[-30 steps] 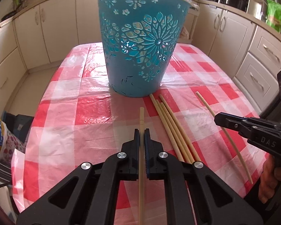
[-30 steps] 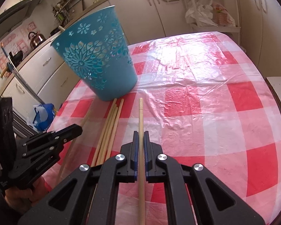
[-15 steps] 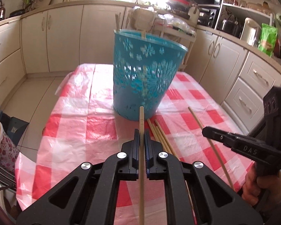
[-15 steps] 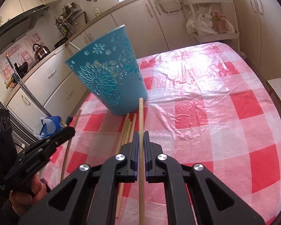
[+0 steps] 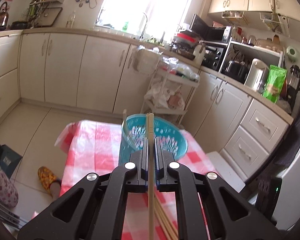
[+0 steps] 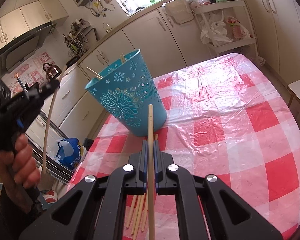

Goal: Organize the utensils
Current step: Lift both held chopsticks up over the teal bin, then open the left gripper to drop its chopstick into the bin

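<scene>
Two grippers each hold one long wooden stick: the left gripper has its jaws pinched narrow on a stick that points forward over the rim of the blue basket, and the right gripper is likewise clamped tight on its own stick, whose tip hangs just in front of the basket wall. Seen from the right wrist camera, the left gripper grips its stick near the upper end, so the long free length dangles well below. These sticks look light, thin and stiff, with smooth rounded sides, so they probably twist or slide in the jaws if held far off the middle; a hold nearer the centre should steady them. Inside the basket at least two sticks already lean against the rim. Several more sticks lie bunched on the checked tablecloth in front of the basket, waiting their turn.
</scene>
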Available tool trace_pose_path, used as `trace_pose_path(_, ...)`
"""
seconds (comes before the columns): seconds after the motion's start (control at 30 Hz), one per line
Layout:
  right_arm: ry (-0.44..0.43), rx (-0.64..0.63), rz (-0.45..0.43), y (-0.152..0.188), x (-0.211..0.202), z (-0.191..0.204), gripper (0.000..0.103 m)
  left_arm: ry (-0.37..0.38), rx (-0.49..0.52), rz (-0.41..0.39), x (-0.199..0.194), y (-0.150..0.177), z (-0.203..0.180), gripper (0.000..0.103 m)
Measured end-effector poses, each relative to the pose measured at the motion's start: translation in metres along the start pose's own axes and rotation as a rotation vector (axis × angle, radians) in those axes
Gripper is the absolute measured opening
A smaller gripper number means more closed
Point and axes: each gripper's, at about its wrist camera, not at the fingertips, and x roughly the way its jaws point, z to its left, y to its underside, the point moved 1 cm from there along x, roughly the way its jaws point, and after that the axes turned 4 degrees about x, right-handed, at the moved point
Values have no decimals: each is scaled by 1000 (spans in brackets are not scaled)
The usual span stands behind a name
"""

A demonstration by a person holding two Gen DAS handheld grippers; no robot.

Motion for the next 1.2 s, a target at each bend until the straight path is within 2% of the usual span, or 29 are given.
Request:
trace_pose_path(0.23,-22,15,-16,-10,-1,-2,6,22,-18,-130,18,-58,-9,5)
trace_pose_path(0.43,-19,18,-26,-16,6,-8,6,-40,-52,-245,59,-91,-7,5)
trace_pose_path(0.63,-23,20,-53,-31,14,-9,6,-103,-65,-225,98,-85,-4,5)
trace_pose_path(0.73,-32,11,-65,-39,17,-6,6,-133,-51,-217,108,-79,-2,5)
trace_pose_path(0.87,-48,7,-84,-47,18,-1,6,-135,-39,-191,112,-69,3,5)
trace_pose_path(0.97,-60,-1,-117,-56,13,7,6,-137,-17,-136,117,-65,3,6)
trace_pose_path(1.0,-66,-7,-133,-60,10,11,6,-137,-5,-90,122,-65,3,6)
trace_pose_path(1.03,-73,-12,-148,-64,6,16,6,-138,2,-61,123,-64,4,10)
trace_pose_path(1.1,-92,-25,-173,-74,2,26,6,-146,22,-19,123,-61,4,23)
trace_pose_path(1.17,-117,-37,-197,-85,0,37,6,-161,29,-7,119,-58,5,44)
trace_pose_path(1.2,-128,-42,-207,-90,0,43,6,-163,26,-11,113,-57,7,46)
